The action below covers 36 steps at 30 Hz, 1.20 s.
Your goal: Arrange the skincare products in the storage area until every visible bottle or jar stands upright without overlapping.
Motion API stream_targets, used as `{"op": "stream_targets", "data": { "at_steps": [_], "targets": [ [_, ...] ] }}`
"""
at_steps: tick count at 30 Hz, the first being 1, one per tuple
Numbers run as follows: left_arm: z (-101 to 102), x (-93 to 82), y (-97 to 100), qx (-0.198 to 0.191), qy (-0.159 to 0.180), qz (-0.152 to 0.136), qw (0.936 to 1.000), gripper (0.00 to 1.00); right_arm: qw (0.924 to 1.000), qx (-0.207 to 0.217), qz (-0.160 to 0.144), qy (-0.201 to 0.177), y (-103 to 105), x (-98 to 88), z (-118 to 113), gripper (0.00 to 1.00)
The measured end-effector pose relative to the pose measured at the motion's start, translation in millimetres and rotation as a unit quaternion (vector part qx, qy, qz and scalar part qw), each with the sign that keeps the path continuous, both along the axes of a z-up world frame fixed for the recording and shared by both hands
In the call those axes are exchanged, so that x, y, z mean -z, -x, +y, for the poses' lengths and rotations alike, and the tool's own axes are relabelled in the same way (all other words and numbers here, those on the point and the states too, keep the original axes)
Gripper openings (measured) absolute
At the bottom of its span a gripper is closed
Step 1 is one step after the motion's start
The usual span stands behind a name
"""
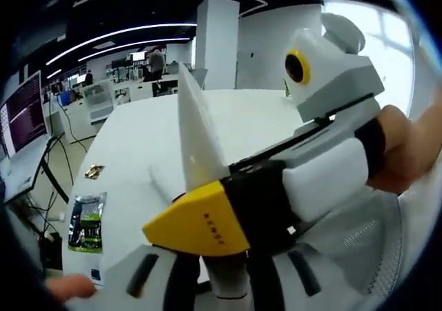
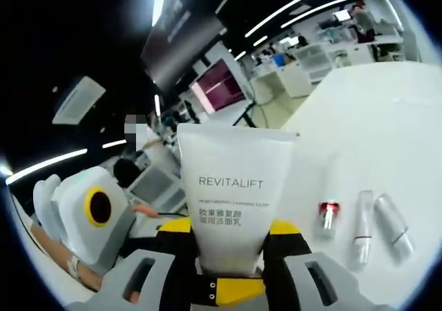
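My right gripper (image 2: pixel 229 229) is shut on a white REVITALIFT tube (image 2: pixel 231 186), which stands up between its yellow-and-black jaws. In the left gripper view the same tube (image 1: pixel 195 135) shows edge-on, held in the air over the white table (image 1: pixel 138 138). There the right gripper (image 1: pixel 207 211) reaches in from the right. Its yellow jaw covers most of my left gripper (image 1: pixel 226 285), so the left jaws' stand is hidden. On the table lie a small red-topped bottle (image 2: pixel 329 215) and two slim white tubes (image 2: pixel 362 227) (image 2: pixel 394 229).
A green-and-black sachet (image 1: pixel 86 221) and a small gold wrapper (image 1: pixel 94 171) lie near the table's left edge. A hand (image 1: pixel 409 148) holds the right gripper. A monitor (image 1: pixel 24 114) stands at the left, with office desks and people behind.
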State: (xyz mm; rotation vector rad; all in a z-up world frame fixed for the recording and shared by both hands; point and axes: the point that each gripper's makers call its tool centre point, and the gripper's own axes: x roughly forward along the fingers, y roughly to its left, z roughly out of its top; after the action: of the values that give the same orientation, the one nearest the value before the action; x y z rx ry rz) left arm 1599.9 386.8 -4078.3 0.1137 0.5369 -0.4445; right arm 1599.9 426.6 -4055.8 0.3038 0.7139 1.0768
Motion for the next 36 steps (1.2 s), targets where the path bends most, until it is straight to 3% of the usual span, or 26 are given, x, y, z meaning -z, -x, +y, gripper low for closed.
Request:
{"op": "stream_targets", "data": {
  "at_steps": [7,16,27,36],
  "targets": [
    [-2,-2.9,-2.1,0.005,-0.039,-0.029,0.9988,0.21,0.9995,0.028,-0.013,-0.004,-4,-4.0,-6,0.34],
    [-9,-0.8,0.4,0.028,-0.067,-0.036,0.9967,0.23,0.9979,0.051,-0.04,0.003,-9,-6.9,-18,0.34],
    [-13,7.1,2.3,0.039,-0.073,-0.02,0.9964,0.29,0.9962,0.067,-0.057,0.004,-12,-10.6,-25,0.34],
    [-9,11.9,3.1,0.034,-0.071,-0.003,0.9969,0.23,0.9965,0.061,-0.056,-0.005,-3,-11.1,-17,0.35]
  ]
}}
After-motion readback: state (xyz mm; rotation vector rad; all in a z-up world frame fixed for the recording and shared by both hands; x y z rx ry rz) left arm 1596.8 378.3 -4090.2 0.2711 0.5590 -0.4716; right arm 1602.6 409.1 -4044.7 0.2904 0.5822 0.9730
